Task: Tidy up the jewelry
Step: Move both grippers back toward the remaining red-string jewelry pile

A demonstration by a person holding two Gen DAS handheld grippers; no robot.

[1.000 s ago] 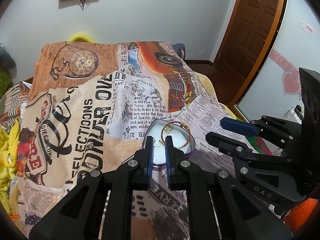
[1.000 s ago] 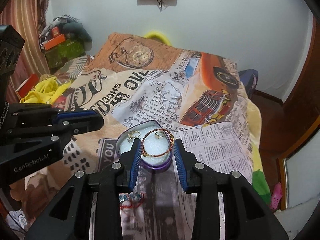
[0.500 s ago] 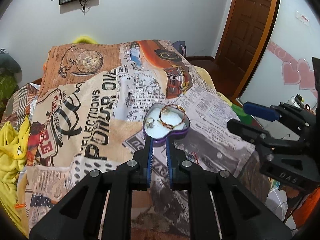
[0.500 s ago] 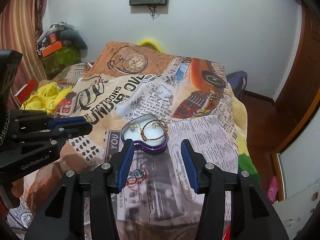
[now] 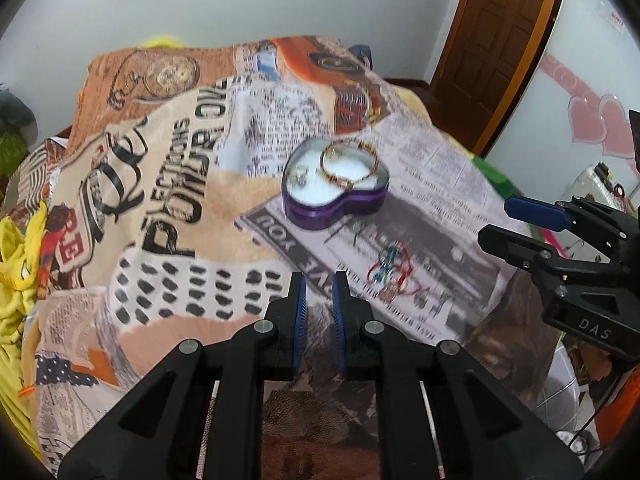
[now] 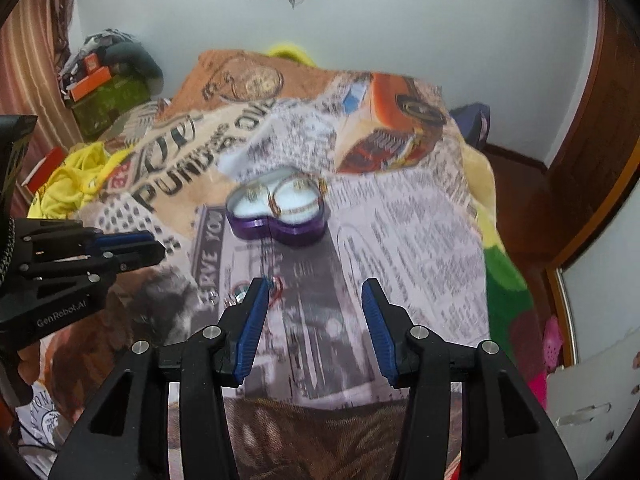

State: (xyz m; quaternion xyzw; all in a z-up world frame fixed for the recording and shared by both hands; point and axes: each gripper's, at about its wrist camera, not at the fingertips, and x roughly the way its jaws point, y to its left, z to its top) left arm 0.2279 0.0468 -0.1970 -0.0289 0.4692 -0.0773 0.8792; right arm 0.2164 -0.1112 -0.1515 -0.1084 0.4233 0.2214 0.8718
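A purple heart-shaped box (image 5: 335,204) with a white lining sits open on the printed bed cover; it also shows in the right wrist view (image 6: 276,229). A gold and red bangle (image 5: 349,162) and small rings (image 5: 299,175) lie inside it. A tangle of red and blue bracelets (image 5: 394,269) lies on the cover in front of the box, partly hidden behind my right gripper's left finger in the right wrist view (image 6: 277,287). My left gripper (image 5: 319,280) is empty, its jaws a narrow gap apart, well short of the box. My right gripper (image 6: 314,292) is open and empty.
The bed cover (image 5: 168,216) fills the scene. Yellow cloth (image 5: 16,272) lies at its left edge. A brown door (image 5: 496,48) stands at the right. Boxes and clutter (image 6: 104,88) sit beside the bed at the far left.
Both grippers have pulled back and up from the box, which now sits farther away. The right gripper has opened wider. The bracelets in front of the box have come into view.
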